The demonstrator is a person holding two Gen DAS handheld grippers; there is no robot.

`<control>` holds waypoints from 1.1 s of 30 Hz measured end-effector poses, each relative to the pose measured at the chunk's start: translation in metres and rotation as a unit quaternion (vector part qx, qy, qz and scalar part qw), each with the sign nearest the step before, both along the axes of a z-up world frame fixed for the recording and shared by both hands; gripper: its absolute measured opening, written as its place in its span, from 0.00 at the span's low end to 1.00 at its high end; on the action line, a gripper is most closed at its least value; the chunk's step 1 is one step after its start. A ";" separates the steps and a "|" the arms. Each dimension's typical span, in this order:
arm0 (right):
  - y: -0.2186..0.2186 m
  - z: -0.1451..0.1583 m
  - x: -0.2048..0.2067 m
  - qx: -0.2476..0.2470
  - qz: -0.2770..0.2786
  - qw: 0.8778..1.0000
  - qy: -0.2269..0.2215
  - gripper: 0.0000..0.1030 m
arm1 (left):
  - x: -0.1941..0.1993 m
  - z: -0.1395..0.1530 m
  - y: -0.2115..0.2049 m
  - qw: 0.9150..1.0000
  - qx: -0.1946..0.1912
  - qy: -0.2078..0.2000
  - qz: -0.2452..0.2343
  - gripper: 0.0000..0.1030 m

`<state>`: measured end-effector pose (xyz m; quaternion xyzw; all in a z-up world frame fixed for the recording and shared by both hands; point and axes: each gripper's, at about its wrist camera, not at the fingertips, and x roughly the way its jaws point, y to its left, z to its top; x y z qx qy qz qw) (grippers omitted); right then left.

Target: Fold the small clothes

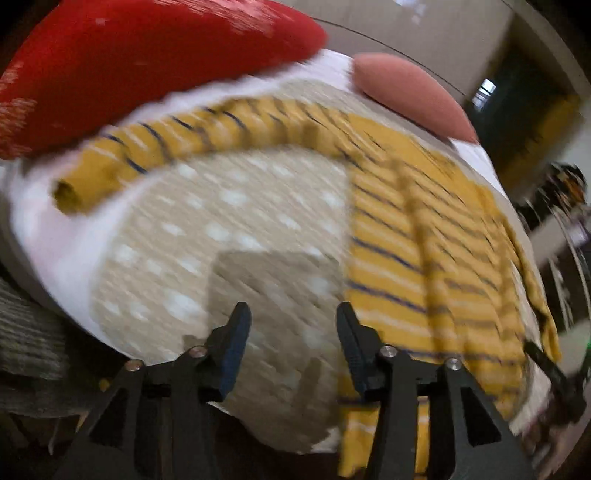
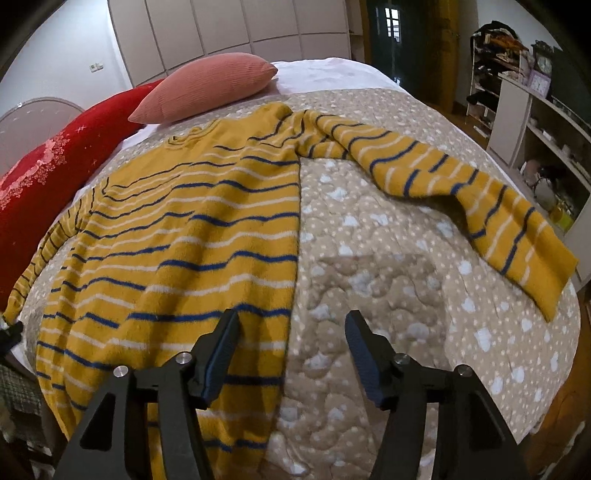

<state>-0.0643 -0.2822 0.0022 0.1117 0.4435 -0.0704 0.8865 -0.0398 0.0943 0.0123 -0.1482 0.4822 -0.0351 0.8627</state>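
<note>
A yellow sweater with blue and white stripes [image 2: 177, 236] lies spread flat on a beige dotted quilt [image 2: 388, 295], hem toward me. One sleeve [image 2: 443, 184] stretches out to the right; the other sleeve [image 1: 155, 147] stretches left in the blurred left wrist view, where the body [image 1: 424, 240] lies at right. My left gripper [image 1: 291, 339] is open and empty above the quilt beside the sweater's left edge. My right gripper [image 2: 291, 347] is open and empty above the sweater's right edge near the hem.
A pink pillow [image 2: 207, 88] and a red pillow [image 2: 55, 166] lie at the head of the bed. White shelves [image 2: 535, 122] with clutter stand to the right. A wardrobe [image 2: 240, 29] is behind the bed.
</note>
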 end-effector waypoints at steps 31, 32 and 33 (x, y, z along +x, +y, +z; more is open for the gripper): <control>0.031 -0.010 -0.036 0.006 0.060 0.998 0.004 0.15 | -0.044 -0.002 -0.055 0.994 0.103 0.029 -0.012 0.01; 0.031 -0.010 -0.037 0.007 0.059 0.998 0.004 0.15 | -0.046 -0.002 -0.054 0.994 0.105 0.033 -0.010 0.00; 0.031 -0.010 -0.038 0.009 0.057 0.998 0.004 0.15 | -0.048 -0.003 -0.052 0.994 0.103 0.034 -0.009 0.00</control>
